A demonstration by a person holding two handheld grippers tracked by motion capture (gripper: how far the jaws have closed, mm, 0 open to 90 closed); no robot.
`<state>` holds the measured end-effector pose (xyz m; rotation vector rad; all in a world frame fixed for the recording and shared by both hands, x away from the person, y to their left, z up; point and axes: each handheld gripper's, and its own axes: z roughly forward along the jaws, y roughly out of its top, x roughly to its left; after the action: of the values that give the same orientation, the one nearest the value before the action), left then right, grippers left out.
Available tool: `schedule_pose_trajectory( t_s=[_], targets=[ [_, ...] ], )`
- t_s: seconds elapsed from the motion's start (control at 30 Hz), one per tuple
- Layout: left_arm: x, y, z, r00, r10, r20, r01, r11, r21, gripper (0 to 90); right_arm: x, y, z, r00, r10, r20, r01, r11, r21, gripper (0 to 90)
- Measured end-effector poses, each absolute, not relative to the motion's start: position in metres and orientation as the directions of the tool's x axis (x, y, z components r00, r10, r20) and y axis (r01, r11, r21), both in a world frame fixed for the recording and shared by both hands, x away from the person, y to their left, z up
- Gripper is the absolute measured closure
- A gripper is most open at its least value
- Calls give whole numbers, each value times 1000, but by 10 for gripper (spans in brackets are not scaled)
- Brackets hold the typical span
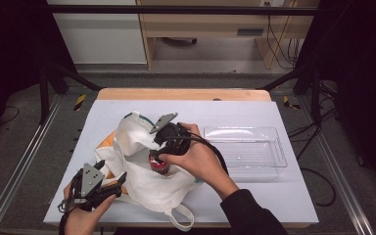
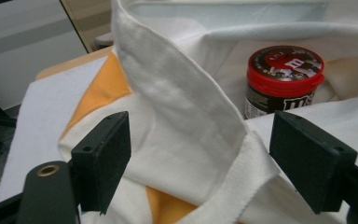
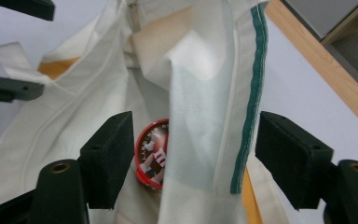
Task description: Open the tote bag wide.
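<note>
A white cloth tote bag with orange patches lies crumpled at the table's left middle. A red-lidded M&M's jar stands in its open mouth. My right gripper hangs over the mouth, pointing down. In the right gripper view its jaws are open around the bag's green-trimmed edge, with the jar below. My left gripper sits at the bag's near-left corner. Its jaws are open astride a folded white rim, and the jar stands behind it.
A clear plastic tray stands right of the bag. The table wears a pale sheet with a wooden strip along its far edge. The bag's handle loop lies at the front edge. Dark frame posts flank the table.
</note>
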<state>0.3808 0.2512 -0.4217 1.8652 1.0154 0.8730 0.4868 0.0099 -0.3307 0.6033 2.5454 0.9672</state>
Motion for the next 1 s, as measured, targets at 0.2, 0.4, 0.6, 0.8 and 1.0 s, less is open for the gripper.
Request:
schedule_pose_trajectory(
  t_s=[0.2,0.4,0.6,0.8,1.0],
  targets=[
    [382,244,-428,462,868,181,320,-353,879,207,503,23,-348,-850,506,-148,306,702,643,304],
    [383,240,-434,487,855,178,331,-370,868,354,499,36,-361,-860,477,-184,285,747,601,358],
    [384,241,-437,491,855,168,334,-362,870,528,492,48,-377,-863,423,-277,237,822,518,451],
    [384,243,-438,504,847,171,343,-378,860,696,496,43,-378,-852,436,-290,237,815,528,695],
    [380,246,-436,519,837,171,343,-388,855,786,504,29,-369,-844,478,-242,262,763,591,849]
  ],
)
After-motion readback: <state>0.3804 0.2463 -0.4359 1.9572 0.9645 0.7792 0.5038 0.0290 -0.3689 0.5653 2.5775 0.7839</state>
